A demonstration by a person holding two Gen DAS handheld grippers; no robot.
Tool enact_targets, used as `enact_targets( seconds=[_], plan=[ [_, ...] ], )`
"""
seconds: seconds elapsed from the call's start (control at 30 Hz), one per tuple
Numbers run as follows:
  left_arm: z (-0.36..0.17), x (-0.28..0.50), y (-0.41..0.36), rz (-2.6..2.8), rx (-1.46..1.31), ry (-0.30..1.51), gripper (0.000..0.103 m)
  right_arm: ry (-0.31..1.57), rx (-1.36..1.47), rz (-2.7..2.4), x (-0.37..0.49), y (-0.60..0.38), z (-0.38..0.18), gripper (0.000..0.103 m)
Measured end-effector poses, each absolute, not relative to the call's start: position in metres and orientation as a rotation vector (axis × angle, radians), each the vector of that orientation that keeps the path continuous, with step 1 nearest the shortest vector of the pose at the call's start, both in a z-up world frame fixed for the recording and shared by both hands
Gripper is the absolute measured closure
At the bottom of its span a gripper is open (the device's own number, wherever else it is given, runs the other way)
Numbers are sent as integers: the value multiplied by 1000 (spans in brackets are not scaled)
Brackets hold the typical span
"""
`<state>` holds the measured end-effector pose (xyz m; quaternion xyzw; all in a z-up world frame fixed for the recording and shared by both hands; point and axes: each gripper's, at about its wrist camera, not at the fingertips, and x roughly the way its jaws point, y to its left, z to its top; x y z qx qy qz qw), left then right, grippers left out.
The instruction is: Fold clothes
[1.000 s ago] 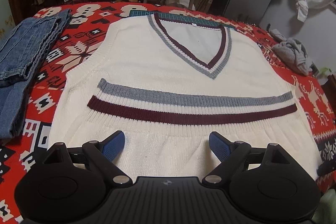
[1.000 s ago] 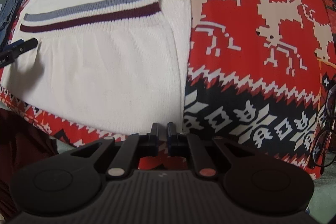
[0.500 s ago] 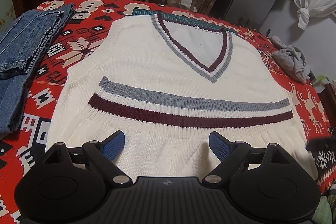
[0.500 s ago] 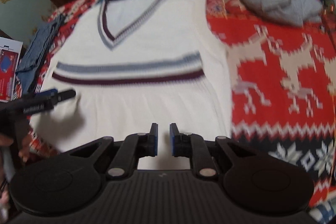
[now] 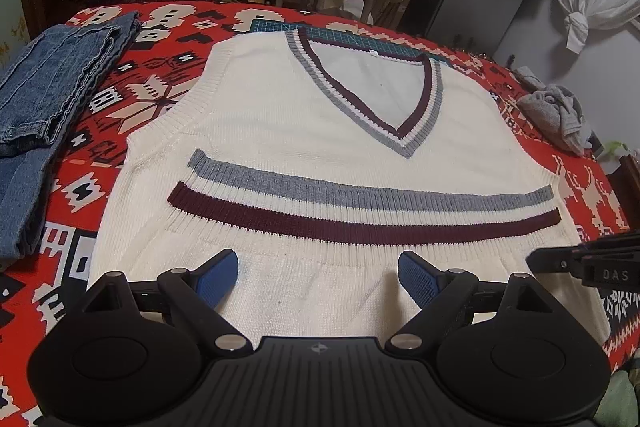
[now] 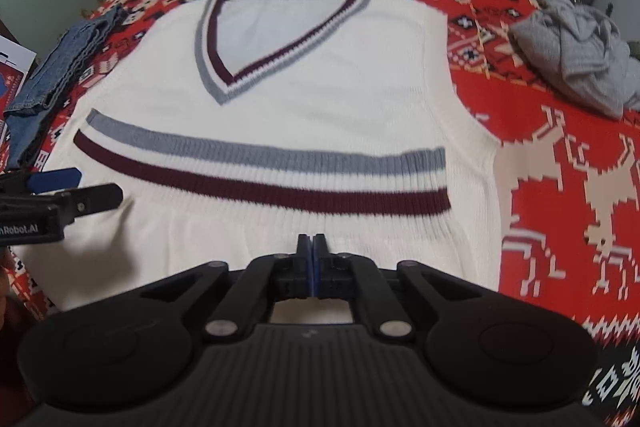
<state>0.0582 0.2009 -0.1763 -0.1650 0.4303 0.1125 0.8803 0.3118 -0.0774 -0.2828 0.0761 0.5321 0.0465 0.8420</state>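
Note:
A cream sleeveless knit vest (image 5: 300,131) with a grey and maroon V-neck and two chest stripes lies flat, face up, on the red patterned cloth (image 5: 132,107). My left gripper (image 5: 320,271) hovers open over the vest's lower left part, with nothing between its blue pads. In the right wrist view the vest (image 6: 320,107) fills the middle. My right gripper (image 6: 313,247) is shut over its lower edge, and no cloth shows between the pads. Each gripper shows in the other's view: the right gripper (image 5: 538,261) at the right edge, the left gripper (image 6: 80,187) at the left edge.
Folded blue jeans (image 5: 48,99) lie left of the vest. A crumpled grey garment (image 5: 560,111) sits at the far right. A green cutting mat (image 5: 344,37) peeks out behind the collar. Shelves, hanging clothes and a fridge stand beyond the table.
My right gripper has swung from the vest's right side edge to over its lower middle, and its slightly parted pads have come together. The left gripper has pulled back a little, still open.

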Motion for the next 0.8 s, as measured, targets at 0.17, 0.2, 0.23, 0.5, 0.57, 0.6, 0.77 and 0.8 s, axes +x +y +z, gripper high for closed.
enact_targets(
  seconds=[0.17,0.2,0.23,0.5,0.57,0.6,0.77,0.8],
  plan=[
    [-176,57,201,232,-341,898,16,1218,229,95,295,-94,-284,102],
    [-176,57,201,232,-342,898,16,1236,241,95,291,-97,-284,102],
    [-176,57,201,233,-343,899,16,1254,253,97,286,-101,-284,102],
    [-177,58,200,235,-335,903,16,1306,329,98,269,-117,-280,101],
    [-177,58,199,235,-331,903,16,1253,330,104,274,-116,-272,101],
    [-177,58,199,235,-329,903,16,1213,328,106,277,-115,-267,101],
    [-177,59,198,234,-320,904,16,1127,280,108,309,-99,-261,101],
    [-177,58,199,233,-325,903,16,1134,262,109,316,-94,-265,101]
  ],
)
